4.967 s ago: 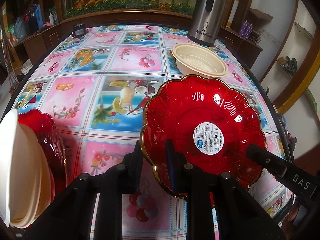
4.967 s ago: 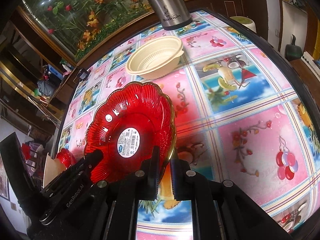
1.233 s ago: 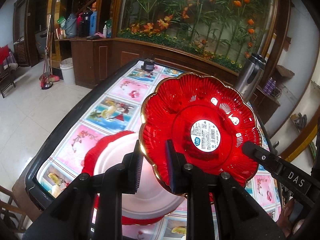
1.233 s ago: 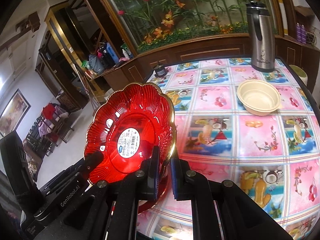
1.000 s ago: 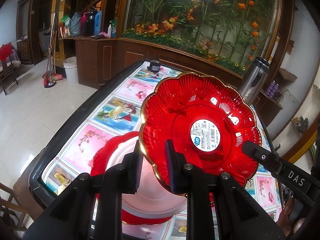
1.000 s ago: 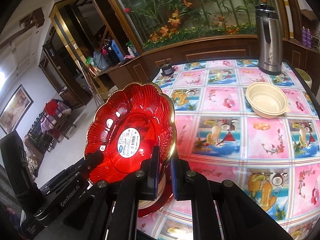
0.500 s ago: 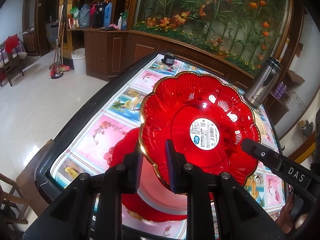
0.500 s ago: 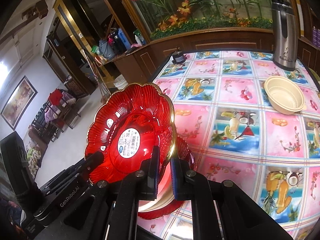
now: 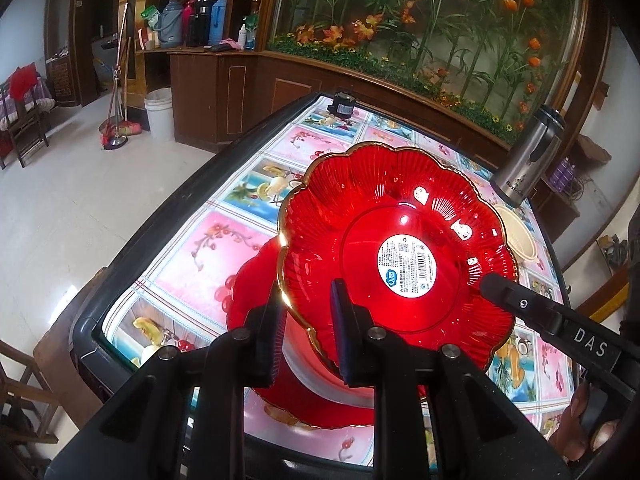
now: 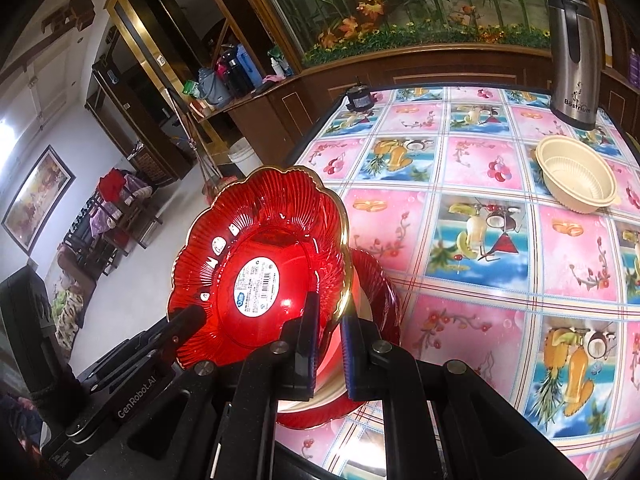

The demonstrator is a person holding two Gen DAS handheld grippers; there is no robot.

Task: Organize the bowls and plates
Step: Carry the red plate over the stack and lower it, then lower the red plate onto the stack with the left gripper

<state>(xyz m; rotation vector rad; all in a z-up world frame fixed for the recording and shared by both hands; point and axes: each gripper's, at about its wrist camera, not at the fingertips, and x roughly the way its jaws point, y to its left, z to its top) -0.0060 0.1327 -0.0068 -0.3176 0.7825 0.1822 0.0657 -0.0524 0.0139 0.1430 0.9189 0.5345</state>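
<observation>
Both claws (image 9: 304,344) (image 10: 330,354) pinch red plate (image 9: 396,248) rim, prob. near table (image 9: 132,268) edge.

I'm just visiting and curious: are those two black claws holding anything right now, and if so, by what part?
Yes. Both hold one red scalloped plate by its gold rim: the left gripper and the right gripper each pinch the edge on opposite sides.

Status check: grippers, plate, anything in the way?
Left gripper and right gripper shut on red plate, tilted above the stack. Cream bowl far off. Nothing in the way.
</observation>
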